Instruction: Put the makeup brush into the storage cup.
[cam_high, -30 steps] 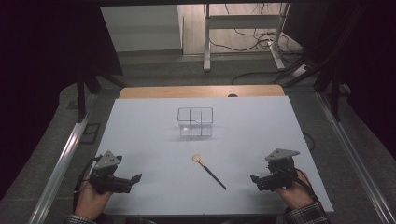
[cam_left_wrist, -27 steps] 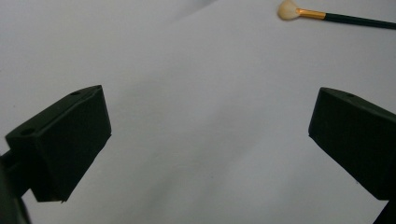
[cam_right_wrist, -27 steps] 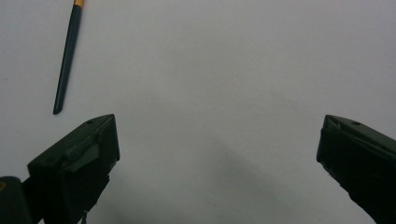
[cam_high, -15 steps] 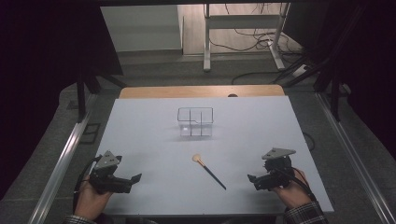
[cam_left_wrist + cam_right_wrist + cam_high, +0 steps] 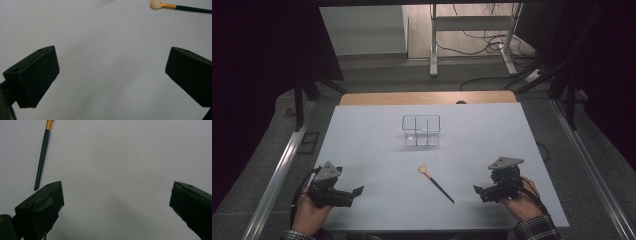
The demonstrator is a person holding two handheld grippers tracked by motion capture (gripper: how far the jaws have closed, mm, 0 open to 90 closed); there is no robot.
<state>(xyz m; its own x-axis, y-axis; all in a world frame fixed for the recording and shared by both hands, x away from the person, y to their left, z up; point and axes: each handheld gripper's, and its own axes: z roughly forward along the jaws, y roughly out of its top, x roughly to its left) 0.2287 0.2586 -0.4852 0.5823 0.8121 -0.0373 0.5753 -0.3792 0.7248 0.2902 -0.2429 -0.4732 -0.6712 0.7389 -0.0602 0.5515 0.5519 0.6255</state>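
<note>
A makeup brush [image 5: 436, 182] with a pale tip, gold ferrule and dark handle lies slantwise on the white table [image 5: 377, 145], near its front middle. A clear divided box [image 5: 421, 130] stands beyond it at mid-table. My left gripper [image 5: 353, 192] rests at the front left, open, with bare table between its jaws; the brush tip [image 5: 155, 4] lies far off at the top right of the left gripper view. My right gripper [image 5: 478, 192] sits at the front right, open, a little right of the handle's end [image 5: 37, 185].
A wooden strip [image 5: 427, 98] edges the table's far side. Metal rails [image 5: 282, 165] run along both sides. A stand's legs [image 5: 472, 30] and cables lie on the floor beyond.
My right gripper has shifted slightly left, toward the brush handle. The left gripper, brush and box have stayed put.
</note>
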